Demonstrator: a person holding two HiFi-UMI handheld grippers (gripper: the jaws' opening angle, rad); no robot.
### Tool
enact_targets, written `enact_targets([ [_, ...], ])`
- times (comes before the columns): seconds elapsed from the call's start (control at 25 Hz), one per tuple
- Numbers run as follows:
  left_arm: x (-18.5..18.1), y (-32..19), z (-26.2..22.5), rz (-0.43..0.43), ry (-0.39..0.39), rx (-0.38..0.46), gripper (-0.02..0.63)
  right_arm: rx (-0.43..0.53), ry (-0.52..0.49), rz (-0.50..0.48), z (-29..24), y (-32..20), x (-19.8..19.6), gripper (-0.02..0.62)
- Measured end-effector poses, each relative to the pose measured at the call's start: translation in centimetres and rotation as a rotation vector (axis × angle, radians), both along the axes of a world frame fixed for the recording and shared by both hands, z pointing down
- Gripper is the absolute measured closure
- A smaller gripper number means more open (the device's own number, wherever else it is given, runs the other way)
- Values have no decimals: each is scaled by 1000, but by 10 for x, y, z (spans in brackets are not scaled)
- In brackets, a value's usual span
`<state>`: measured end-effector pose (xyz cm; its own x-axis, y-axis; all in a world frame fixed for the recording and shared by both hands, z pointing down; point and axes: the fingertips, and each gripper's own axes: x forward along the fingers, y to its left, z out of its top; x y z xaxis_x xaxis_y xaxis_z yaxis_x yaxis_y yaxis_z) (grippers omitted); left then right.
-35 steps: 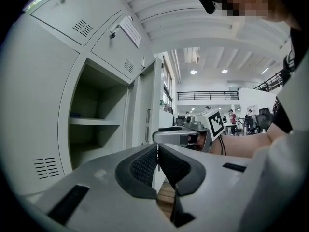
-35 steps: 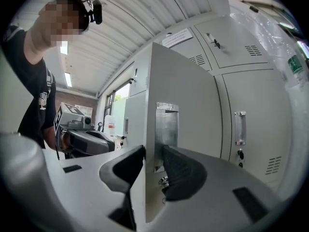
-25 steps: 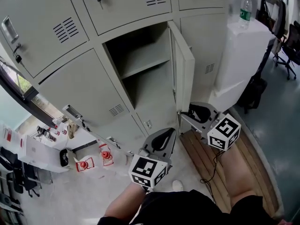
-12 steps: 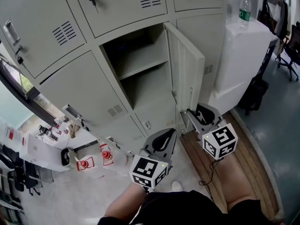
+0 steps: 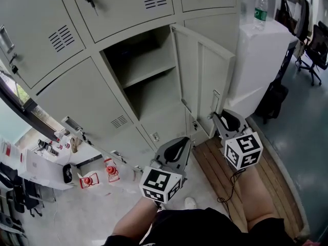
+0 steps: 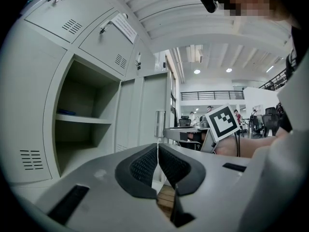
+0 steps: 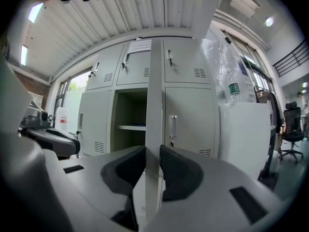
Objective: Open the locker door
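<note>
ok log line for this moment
door: part open | right gripper: jaws just closing, on door edge | left gripper: shut, empty

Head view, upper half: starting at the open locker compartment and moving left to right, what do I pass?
locker compartment → door, swung open → white cabinet, with a water bottle on top → office chair

Bright, even light from ceiling lamps, locker interior shadowed, gripper views bulged with dark corners.
</note>
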<state>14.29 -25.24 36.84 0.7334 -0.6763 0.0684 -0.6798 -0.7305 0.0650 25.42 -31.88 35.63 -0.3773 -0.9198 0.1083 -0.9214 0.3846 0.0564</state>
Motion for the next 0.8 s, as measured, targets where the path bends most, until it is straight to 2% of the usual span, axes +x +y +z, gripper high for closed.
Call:
enact_targets([
  [0.36, -8, 7, 2, -53, -1, 1, 584, 4, -17, 9, 1, -2, 9, 459],
  [0.6, -31, 15, 1, -95, -3, 3, 584, -3, -29, 38, 2, -3, 12, 460],
  [0.8, -56, 30, -1, -121, 3, 1, 585, 1, -13, 101, 1, 3, 10, 451],
])
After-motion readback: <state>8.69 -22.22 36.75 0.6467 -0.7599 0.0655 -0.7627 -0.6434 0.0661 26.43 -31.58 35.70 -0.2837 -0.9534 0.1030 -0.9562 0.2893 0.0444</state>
